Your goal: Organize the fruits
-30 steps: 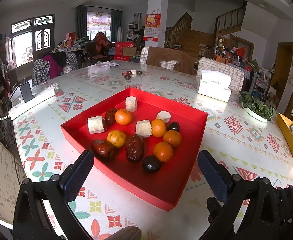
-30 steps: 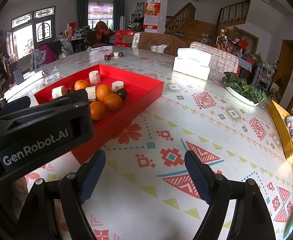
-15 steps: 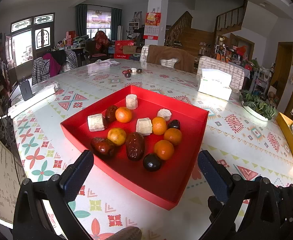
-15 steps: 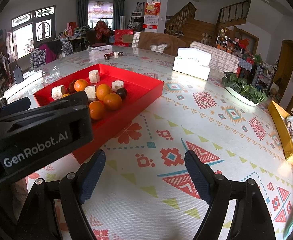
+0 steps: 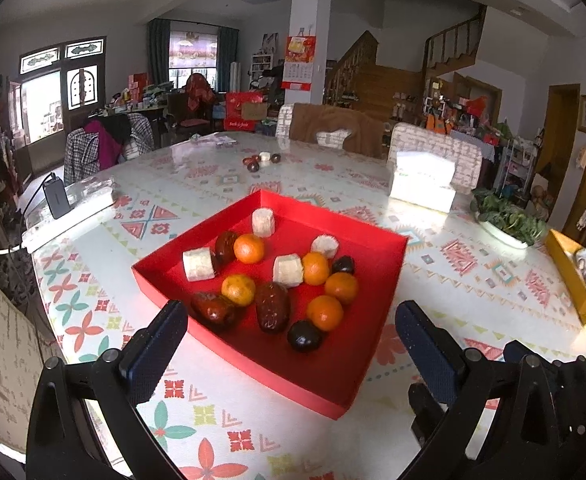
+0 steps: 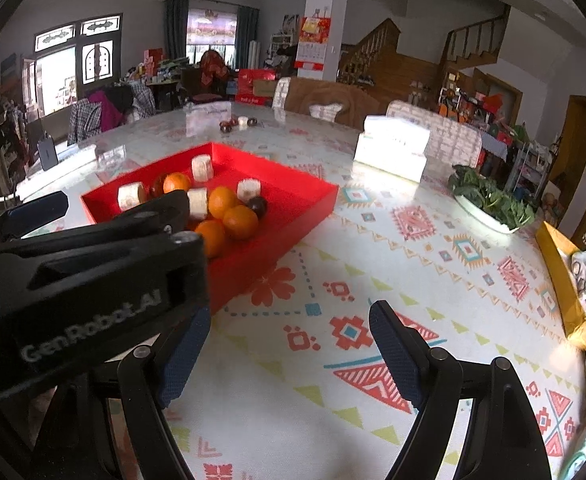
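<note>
A red tray (image 5: 389,276) on the patterned table holds several oranges (image 5: 325,313), brown dates (image 5: 273,312), dark plums (image 5: 304,336) and white cut pieces (image 5: 199,264). My left gripper (image 5: 291,332) is open and empty, just in front of the tray's near edge. My right gripper (image 6: 285,344) is open and empty over bare table to the right of the tray (image 6: 313,200). The left gripper's black body (image 6: 85,272) hides part of the tray in the right wrist view.
A few loose fruits (image 5: 261,160) lie at the far side of the table. A white tissue box (image 5: 423,186), a dish of greens (image 5: 507,220), a yellow box (image 5: 573,276) at the right edge and a power strip with phone (image 5: 69,208) at the left stand on the table.
The left gripper has drawn back and up slightly, so the tray sits a little farther off. The right gripper has shifted slightly; both stay open.
</note>
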Demonstrator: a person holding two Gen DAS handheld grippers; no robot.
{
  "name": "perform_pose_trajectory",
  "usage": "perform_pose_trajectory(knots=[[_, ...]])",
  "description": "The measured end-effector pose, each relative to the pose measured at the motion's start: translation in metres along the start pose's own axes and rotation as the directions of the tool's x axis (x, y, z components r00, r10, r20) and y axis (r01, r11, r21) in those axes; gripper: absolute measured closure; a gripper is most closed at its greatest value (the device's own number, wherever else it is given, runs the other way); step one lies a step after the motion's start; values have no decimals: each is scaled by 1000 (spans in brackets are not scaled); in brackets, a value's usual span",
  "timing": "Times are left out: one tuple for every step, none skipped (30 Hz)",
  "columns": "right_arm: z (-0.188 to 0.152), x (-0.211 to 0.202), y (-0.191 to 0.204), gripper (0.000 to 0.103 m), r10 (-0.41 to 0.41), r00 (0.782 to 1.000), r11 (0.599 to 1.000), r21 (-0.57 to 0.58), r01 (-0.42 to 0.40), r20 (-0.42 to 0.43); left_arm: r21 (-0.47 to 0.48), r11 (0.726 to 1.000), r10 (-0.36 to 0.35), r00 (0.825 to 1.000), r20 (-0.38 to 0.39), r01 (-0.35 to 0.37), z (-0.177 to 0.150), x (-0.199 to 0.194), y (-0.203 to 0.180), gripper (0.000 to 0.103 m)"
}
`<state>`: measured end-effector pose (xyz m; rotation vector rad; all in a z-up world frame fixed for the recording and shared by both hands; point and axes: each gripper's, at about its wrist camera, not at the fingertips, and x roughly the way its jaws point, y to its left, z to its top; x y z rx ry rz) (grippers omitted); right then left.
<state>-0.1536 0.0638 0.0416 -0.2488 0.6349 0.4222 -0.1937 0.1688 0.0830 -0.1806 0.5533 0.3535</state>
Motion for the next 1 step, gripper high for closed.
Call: perform_pose_trajectory(knots=[[1, -2, -2, 18, -4, 1000, 1000, 9, 4, 6, -2, 1000, -8, 1000, 2, 8, 2, -3, -1, 0]])
